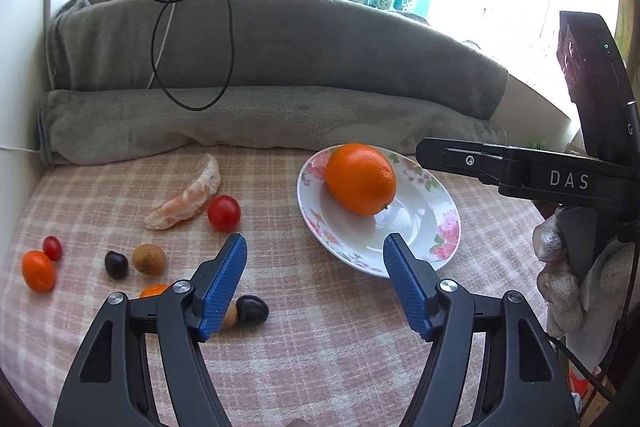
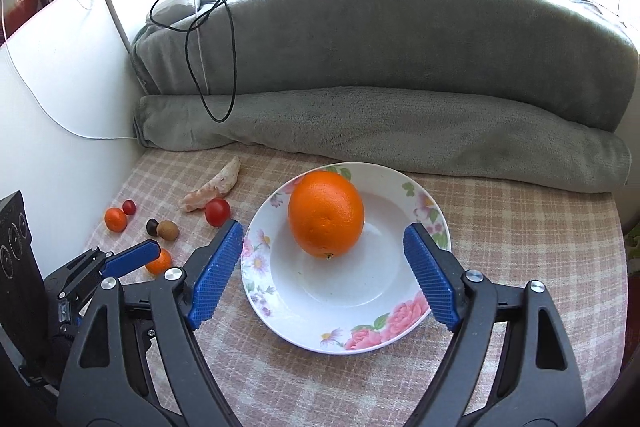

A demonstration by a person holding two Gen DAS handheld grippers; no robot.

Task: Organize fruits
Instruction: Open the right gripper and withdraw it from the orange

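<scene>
While orange (image 2: 326,214) sits on plate (image 2: 352,323), both grippers' fingers (image 2: 218,275) spread, empty.

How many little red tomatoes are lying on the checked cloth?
2. The bigger tomato lies beside the peeled citrus segment; the smaller tomato touches a small orange fruit at far left. The claws may hide others.
</scene>
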